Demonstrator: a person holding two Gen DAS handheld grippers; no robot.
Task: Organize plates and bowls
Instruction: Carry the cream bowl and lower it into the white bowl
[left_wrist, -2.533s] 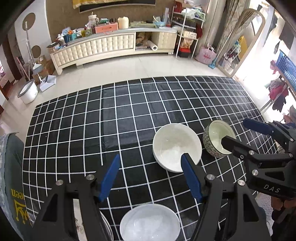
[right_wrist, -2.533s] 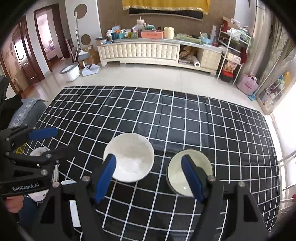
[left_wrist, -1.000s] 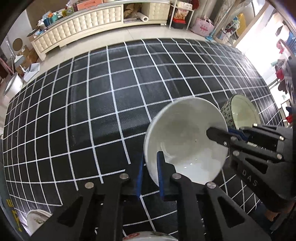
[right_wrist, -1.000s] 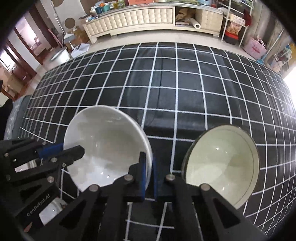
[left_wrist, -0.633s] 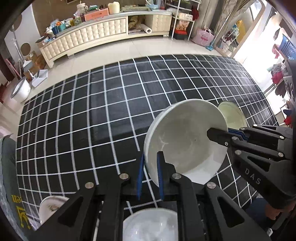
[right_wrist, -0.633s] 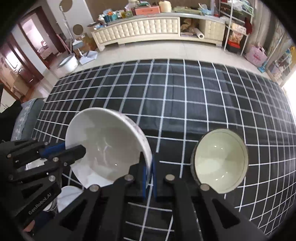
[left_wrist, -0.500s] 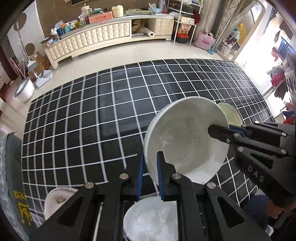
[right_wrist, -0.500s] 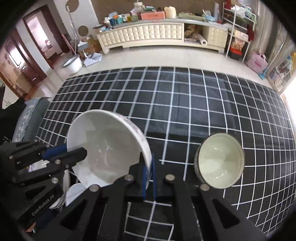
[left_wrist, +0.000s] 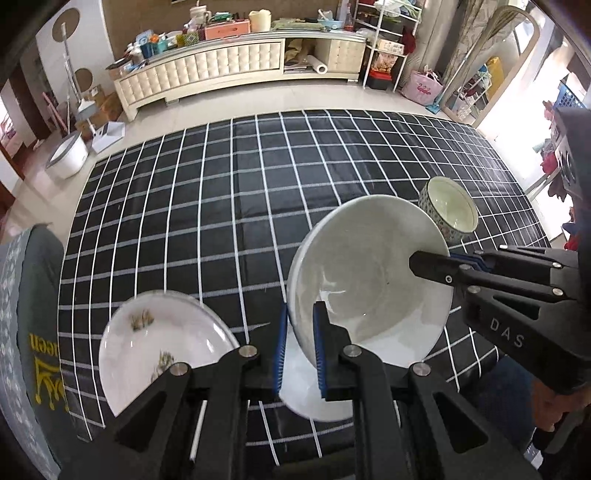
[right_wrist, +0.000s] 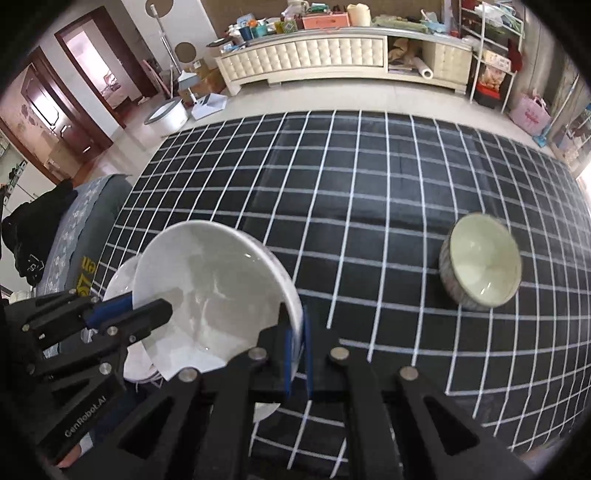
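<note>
White bowl (left_wrist: 365, 273), rigid, glazed and likely slippery, hangs tilted, left gripper (left_wrist: 299, 350) and right gripper (right_wrist: 297, 354) clamping opposite rims.

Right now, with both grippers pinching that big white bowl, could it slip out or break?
It may slip: the white bowl looks glossy, and the left gripper and right gripper each pinch only its thin rim. It is probably stiff ceramic, so a fall onto the checked tablecloth might chip it. It also hangs tilted, so it could swing.
</note>
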